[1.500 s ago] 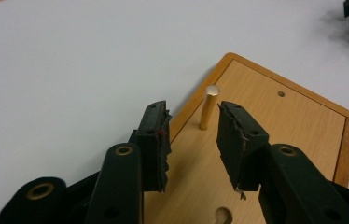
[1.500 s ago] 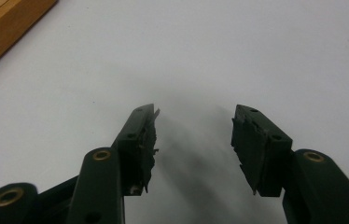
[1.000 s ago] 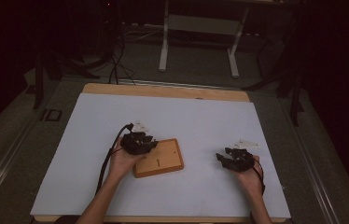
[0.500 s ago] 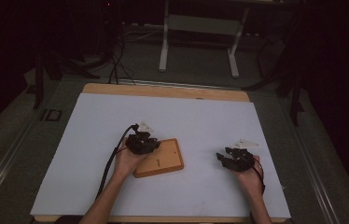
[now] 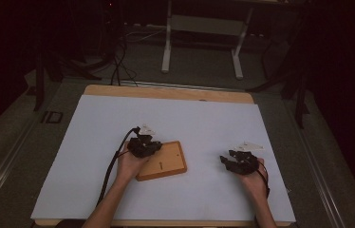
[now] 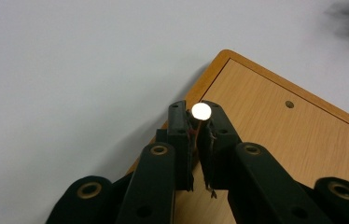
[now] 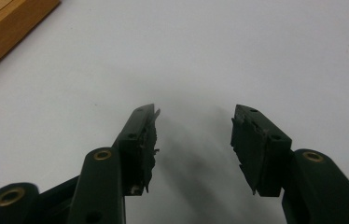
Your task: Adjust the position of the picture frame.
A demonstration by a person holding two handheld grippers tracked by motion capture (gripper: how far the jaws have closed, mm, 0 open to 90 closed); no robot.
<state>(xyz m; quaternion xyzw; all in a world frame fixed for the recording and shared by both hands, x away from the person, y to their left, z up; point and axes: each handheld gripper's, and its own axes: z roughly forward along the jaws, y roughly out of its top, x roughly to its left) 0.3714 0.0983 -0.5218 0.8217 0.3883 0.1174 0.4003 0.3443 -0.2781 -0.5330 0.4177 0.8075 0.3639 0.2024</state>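
Observation:
A flat wooden board (image 5: pixel 166 164) with a raised rim lies on the white table sheet (image 5: pixel 204 118), left of middle. My left gripper (image 5: pixel 143 143) is at the board's far left corner. In the left gripper view its jaws (image 6: pixel 196 110) have just been closing and stand shut on a small white-headed pin (image 6: pixel 201 111), held over the corner of the board (image 6: pixel 275 135). A small hole (image 6: pixel 289 104) shows in the board's face. My right gripper (image 5: pixel 236 161) rests on the sheet to the right of the board. Its jaws (image 7: pixel 193 116) stand open with nothing between them.
The sheet covers a wooden tabletop whose far edge (image 5: pixel 166 91) shows. Beyond it are a dark floor, a metal stand's legs (image 5: pixel 168 47) and cables (image 5: pixel 118 61). A cable (image 5: pixel 111 171) trails from the left gripper along the forearm.
The left gripper has shifted only slightly at the board's corner. The right hand and gripper have kept still.

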